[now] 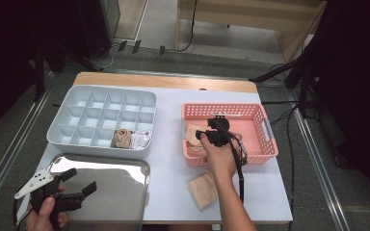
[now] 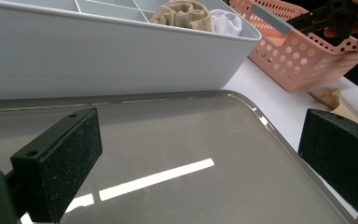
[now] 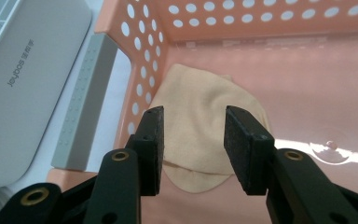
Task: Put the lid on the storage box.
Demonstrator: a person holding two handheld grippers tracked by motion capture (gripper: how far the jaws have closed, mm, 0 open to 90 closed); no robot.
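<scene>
White table (image 1: 173, 163): right claw (image 3: 193, 140) over beige sock (image 3: 200, 112), pink basket (image 3: 140, 74) wall beside.

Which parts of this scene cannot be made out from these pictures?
- High view: the right gripper and hand cover most of the sock in the pink basket.
- Right gripper view: whether the pads touch the sock between the jaws cannot be told.
- Left gripper view: the picture edge cuts off the loose sock on the table.
- High view: the bottom edge cuts off the tray.
</scene>
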